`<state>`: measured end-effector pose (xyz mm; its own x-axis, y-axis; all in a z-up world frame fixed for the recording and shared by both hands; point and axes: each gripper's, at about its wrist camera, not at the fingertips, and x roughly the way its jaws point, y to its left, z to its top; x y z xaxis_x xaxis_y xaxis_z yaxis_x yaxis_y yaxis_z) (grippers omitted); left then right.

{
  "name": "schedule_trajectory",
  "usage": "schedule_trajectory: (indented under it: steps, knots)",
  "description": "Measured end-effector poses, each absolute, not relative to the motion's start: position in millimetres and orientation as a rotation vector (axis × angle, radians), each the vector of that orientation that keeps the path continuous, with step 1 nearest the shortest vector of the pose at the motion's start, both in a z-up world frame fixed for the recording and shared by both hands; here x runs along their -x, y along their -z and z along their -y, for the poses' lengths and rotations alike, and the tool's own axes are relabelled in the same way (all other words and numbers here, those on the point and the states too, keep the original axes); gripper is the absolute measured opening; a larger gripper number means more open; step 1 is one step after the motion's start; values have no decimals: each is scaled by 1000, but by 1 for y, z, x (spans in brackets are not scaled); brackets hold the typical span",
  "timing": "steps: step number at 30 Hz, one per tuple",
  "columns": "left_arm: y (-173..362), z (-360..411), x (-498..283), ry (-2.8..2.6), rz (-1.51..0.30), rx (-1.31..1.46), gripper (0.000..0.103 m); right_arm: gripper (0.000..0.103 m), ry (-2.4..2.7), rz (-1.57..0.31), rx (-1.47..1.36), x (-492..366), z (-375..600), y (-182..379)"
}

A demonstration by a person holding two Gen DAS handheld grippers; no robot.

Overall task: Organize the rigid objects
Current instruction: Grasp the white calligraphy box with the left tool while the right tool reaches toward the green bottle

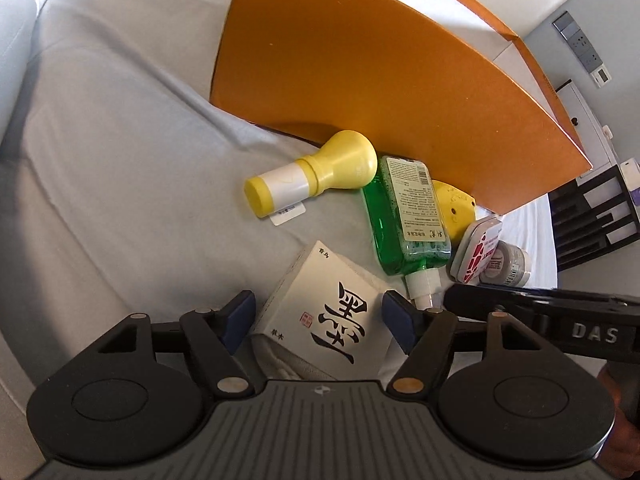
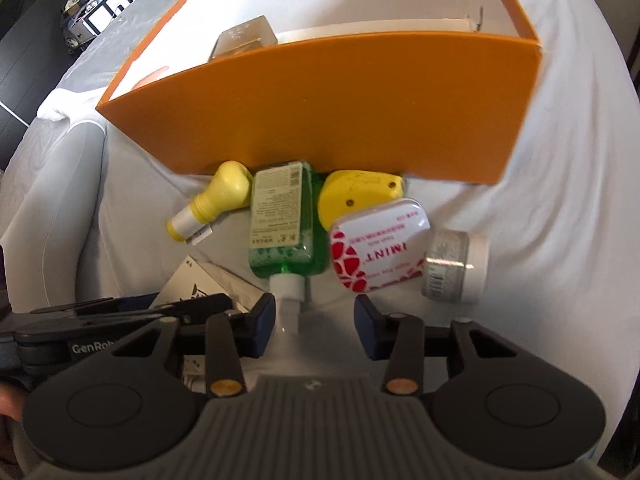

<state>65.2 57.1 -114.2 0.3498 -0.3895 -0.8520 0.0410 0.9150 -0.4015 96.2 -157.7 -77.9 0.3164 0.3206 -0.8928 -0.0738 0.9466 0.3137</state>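
Observation:
A white box with a black Chinese character lies on the bed between the open fingers of my left gripper, which do not clamp it. My right gripper is open, with the white nozzle of a green liquid bottle between its fingers. Beside the bottle lie a yellow bulb-shaped bottle, a yellow flat case, a white-and-red mint tin and a small silver jar. All lie against the near wall of an orange box. The same items show in the left wrist view: bottle, bulb bottle, tin.
The orange box is open on top and holds a gold-coloured object. Everything rests on a pale grey bedsheet. A black shelf stands at the far right beyond the bed. The left gripper's arm reaches in beside the right gripper.

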Motion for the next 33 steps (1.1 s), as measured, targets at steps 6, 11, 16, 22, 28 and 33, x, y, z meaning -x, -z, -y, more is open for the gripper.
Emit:
schedule_trajectory:
  steps: [6, 11, 16, 22, 28, 33]
  knots:
    - [114, -61, -65, 287, -1184, 370, 75, 38, -275, -1300, -242, -107, 147, 97]
    - [110, -72, -64, 270, -1172, 455, 57, 38, -291, -1294, -179, -103, 136, 94]
    - [101, -72, -59, 281, -1177, 477, 49, 44, -308, -1315, -182, -91, 131, 89]
    - [93, -59, -53, 398, -1216, 515, 45, 38, -280, -1356, -278, -87, 143, 95]
    - [97, -35, -47, 358, -1232, 418, 36, 29, -265, -1377, -265, -83, 144, 99]
    - [86, -28, -44, 346, -1205, 343, 31, 29, -264, -1365, -273, -78, 151, 99]
